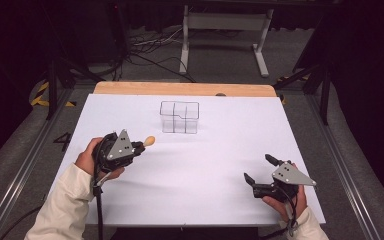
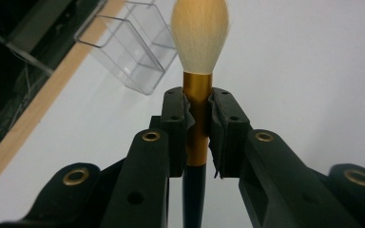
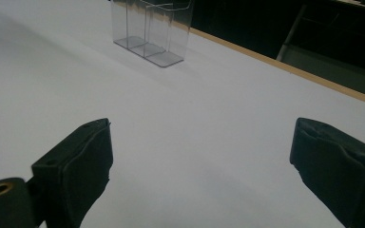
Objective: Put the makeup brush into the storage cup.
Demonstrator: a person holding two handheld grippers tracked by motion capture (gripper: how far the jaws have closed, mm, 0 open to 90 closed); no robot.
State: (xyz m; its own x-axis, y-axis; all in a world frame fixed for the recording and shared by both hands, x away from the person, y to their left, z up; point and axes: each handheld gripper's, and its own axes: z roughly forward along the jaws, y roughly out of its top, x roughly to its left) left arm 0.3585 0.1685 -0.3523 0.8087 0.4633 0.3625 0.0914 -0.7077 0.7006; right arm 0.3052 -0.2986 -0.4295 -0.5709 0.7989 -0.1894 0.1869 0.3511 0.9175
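High view: left gripper [image 1: 141,146] clamped on a makeup brush [image 1: 149,141] by its gold ferrule, bristles pointing toward the clear acrylic organizer [image 1: 179,117] far across the white bench [image 1: 205,170]. Carrying step, by the look of it; next, tilt brush upright over a compartment, then lower. Right gripper [image 1: 260,168] idle at near right, jaws wide, empty.

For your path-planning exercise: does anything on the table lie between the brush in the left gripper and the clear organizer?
Nothing visible does. The left gripper holds the brush by its gold collar, and bare white table runs from it to the organizer. The right gripper sits open, far off to the side.
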